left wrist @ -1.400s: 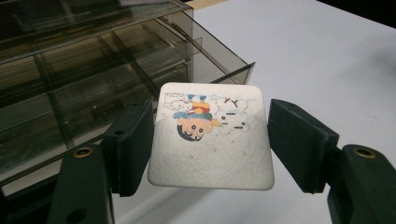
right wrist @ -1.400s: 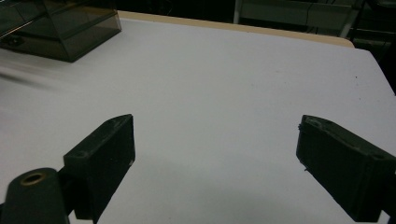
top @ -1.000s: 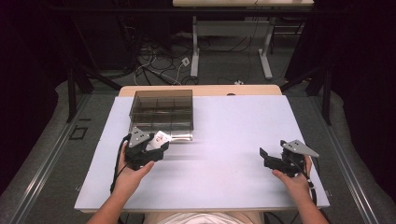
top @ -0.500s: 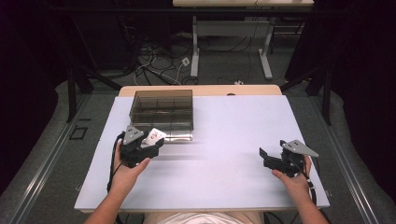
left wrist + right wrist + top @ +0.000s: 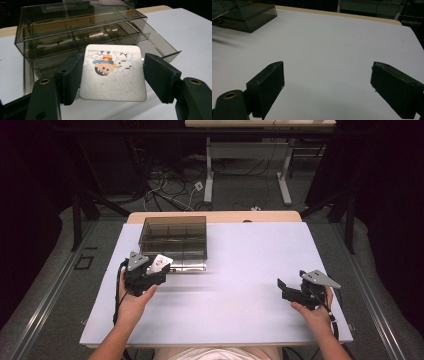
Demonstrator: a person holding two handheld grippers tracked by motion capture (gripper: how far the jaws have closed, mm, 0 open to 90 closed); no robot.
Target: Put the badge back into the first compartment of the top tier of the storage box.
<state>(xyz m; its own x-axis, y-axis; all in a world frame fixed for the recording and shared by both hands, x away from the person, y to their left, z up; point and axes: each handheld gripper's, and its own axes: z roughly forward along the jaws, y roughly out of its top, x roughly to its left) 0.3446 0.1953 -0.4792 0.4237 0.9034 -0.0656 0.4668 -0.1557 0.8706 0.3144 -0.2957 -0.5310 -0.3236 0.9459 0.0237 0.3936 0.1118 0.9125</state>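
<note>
my left gripper (image 5: 112, 75) clamped on a square white cartoon-printed coaster (image 5: 113, 72), smoky clear plastic drawer box (image 5: 80, 32) just behind, my right gripper (image 5: 327, 87) jaws wide apart over the white table (image 5: 332, 45)

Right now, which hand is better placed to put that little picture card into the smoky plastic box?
The left. Its gripper already clamps the card just in front of the box. The right gripper rests open on the far side of the table, holding nothing.
</note>
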